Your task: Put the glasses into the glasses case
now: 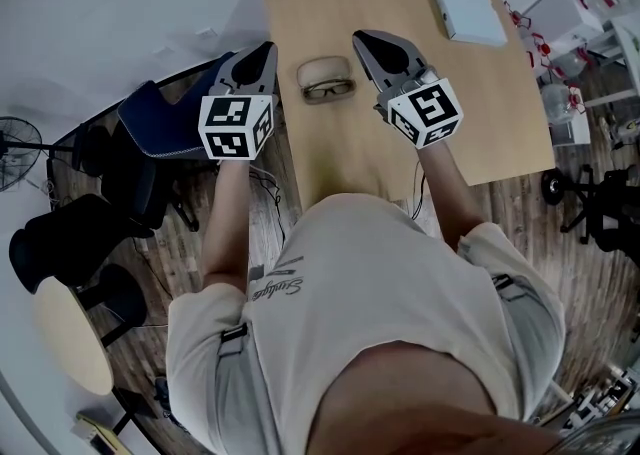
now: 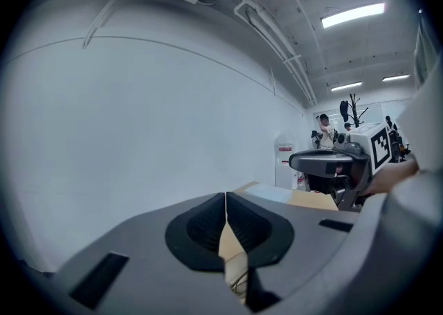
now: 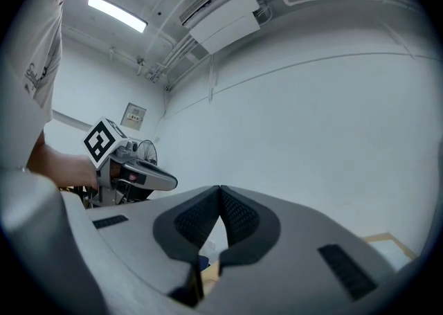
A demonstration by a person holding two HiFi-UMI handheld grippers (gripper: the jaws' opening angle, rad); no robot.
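Dark-framed glasses (image 1: 328, 90) lie on the wooden table (image 1: 400, 133), right in front of a beige glasses case (image 1: 324, 69) and touching it. In the head view my left gripper (image 1: 265, 49) hovers just left of them, beyond the table's left edge. On the other side my right gripper (image 1: 361, 39) is held just right of the case. Both stand shut with nothing between the jaws, as the left gripper view (image 2: 225, 197) and right gripper view (image 3: 219, 190) confirm. Each gripper view looks level across the room and shows the other gripper (image 2: 331, 162) (image 3: 138, 176).
A white flat box (image 1: 467, 4) lies at the table's far right corner. A blue chair (image 1: 165, 121) stands close to the table's left edge, with black chairs (image 1: 70, 233) and a round stool (image 1: 70, 335) further left. Bins and clutter (image 1: 580, 13) crowd the right side.
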